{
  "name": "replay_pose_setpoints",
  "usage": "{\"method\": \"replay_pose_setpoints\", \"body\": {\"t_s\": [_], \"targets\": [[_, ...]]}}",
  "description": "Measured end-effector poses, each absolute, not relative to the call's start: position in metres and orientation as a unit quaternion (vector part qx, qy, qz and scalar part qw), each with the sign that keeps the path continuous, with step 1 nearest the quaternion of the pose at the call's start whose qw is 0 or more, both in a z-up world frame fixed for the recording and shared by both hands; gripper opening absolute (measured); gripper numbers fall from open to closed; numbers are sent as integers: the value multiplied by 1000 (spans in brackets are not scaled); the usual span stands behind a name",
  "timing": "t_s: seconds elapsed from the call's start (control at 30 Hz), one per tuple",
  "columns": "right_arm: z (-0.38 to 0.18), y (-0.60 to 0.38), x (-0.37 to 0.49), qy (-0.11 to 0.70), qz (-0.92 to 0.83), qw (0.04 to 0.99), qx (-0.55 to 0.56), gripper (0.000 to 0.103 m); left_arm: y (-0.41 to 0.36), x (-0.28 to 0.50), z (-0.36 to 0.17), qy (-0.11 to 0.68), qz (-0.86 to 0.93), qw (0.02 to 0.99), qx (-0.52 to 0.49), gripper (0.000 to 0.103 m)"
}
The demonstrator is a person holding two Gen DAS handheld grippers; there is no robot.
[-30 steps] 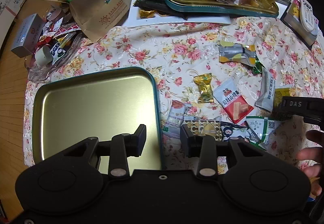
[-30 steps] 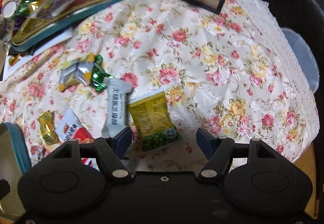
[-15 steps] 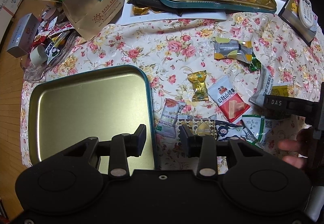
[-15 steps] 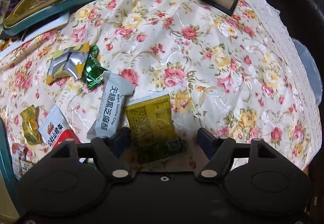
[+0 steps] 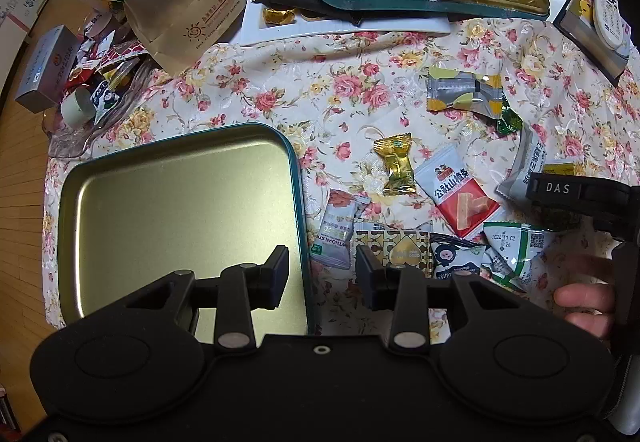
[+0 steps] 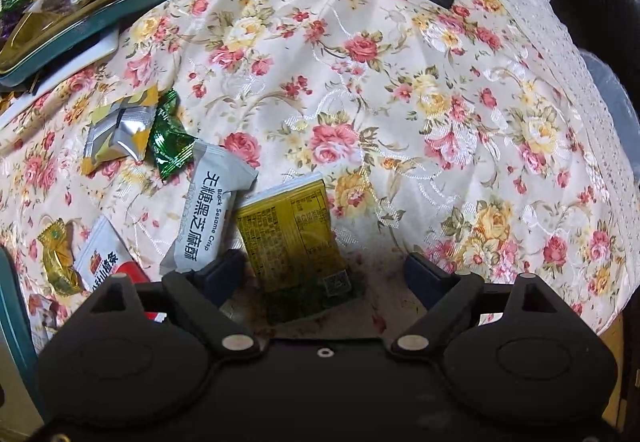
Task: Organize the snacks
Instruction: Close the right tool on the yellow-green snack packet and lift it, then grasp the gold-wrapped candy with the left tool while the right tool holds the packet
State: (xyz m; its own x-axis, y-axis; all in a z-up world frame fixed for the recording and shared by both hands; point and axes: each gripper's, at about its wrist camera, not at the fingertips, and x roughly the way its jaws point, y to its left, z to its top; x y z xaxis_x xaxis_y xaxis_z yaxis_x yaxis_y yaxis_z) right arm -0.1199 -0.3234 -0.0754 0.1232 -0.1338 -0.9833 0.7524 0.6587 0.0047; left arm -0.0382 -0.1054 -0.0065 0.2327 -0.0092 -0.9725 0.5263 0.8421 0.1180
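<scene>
Right tongs (image 6: 326, 270) opening, yellow packet (image 6: 294, 238) between them, unpressed. Left tongs (image 5: 322, 274) apart, empty, over tin tray (image 5: 298, 178) edge.

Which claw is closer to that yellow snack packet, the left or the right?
Right. The right claw straddles the yellow packet, jaws opening. The left claw hangs over the tin tray's edge, several snacks away.
</scene>
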Motion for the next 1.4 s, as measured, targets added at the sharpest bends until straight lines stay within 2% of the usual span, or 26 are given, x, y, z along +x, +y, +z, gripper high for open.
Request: {"method": "replay_pose_setpoints", "body": {"t_s": [0.13, 0.2, 0.4, 0.6, 0.73, 1.4], "targets": [[-75, -320, -118, 582, -309, 707, 257, 88, -105, -35, -4, 594, -179, 755, 212, 47], [-72, -313, -116, 580, -295, 718, 246, 73, -102, -30, -2, 595, -176, 757, 204, 47], [-65, -306, -112, 589, -271, 724, 234, 47, -94, -15, -2, 604, -162, 760, 178, 47], [-51, -323, -125, 576, -265, 717, 291, 37, -94, -4, -4, 614, -152, 759, 158, 47], [-37, -329, -135, 566, -255, 712, 328, 37, -100, -2, -4, 615, -159, 758, 151, 47], [12, -319, -162, 523, -229, 748, 338, 36, -155, 2, -44, 624, -172, 754, 112, 47]]}}
